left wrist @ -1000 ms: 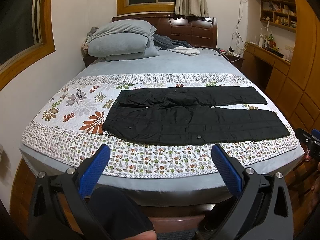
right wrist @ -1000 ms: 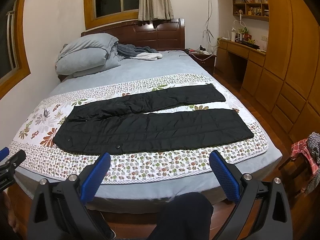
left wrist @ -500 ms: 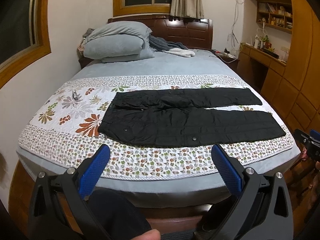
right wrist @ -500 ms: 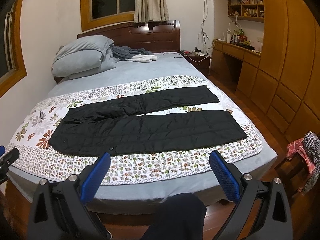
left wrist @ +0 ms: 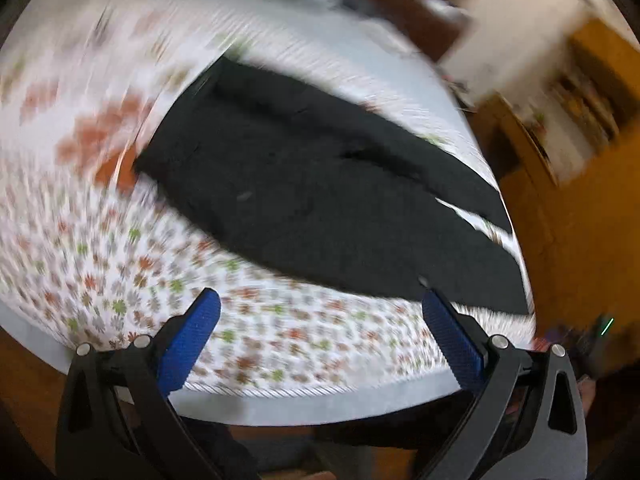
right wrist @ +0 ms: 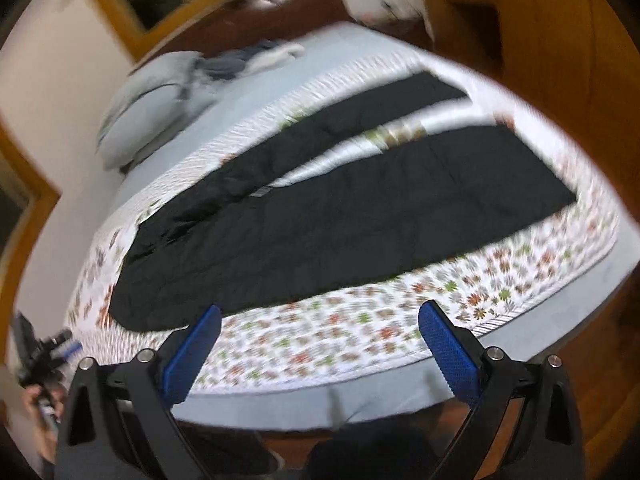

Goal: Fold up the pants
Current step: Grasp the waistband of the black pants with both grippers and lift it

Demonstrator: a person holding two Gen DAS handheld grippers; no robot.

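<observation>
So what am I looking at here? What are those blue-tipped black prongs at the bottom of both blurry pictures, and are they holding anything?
No robot here: a person carries a two-finger gripper in each hand, each with a camera looking along its fingers. One picture comes from the left gripper, the other from the right gripper. Both are open and hold nothing. Ahead, black pants lie spread flat, legs apart, on a flowered quilt covering the bed. Grey pillows sit at the far end. The blur comes from the cameras moving.

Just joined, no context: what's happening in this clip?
A person holds a two-finger tool in each hand over a bed to fold black pants. The pants lie flat, legs spread, on the floral bedspread. The left tool and right tool are both open and empty, not touching the fabric. Both views are motion-blurred.
</observation>
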